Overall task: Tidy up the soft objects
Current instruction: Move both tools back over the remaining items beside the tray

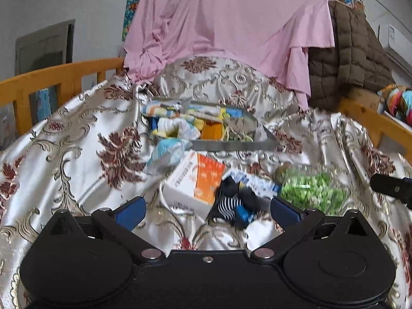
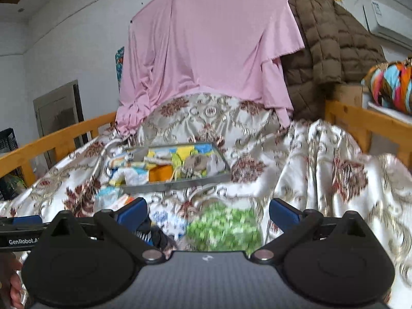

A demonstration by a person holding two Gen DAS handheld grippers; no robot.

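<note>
Right now the striped sock [image 1: 229, 206] lies on the bed [image 1: 77, 154], near the green bag [image 1: 312, 190] and box [image 1: 195, 180], between the left gripper [image 1: 207, 212] jaws, spread wide. The right gripper [image 2: 208, 215] gapes too. A sloppy pinch might snag the slippery bedcover, or miss the far tray [image 1: 231, 145].

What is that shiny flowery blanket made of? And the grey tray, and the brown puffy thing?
The flowery bedspread looks like satin: glossy, with bright highlights on its folds. The tray seems to be metal, grey with a dull sheen, though painted plastic is possible. The brown jacket looks like quilted, padded fabric, with a matte finish and stitched puffy squares.
</note>
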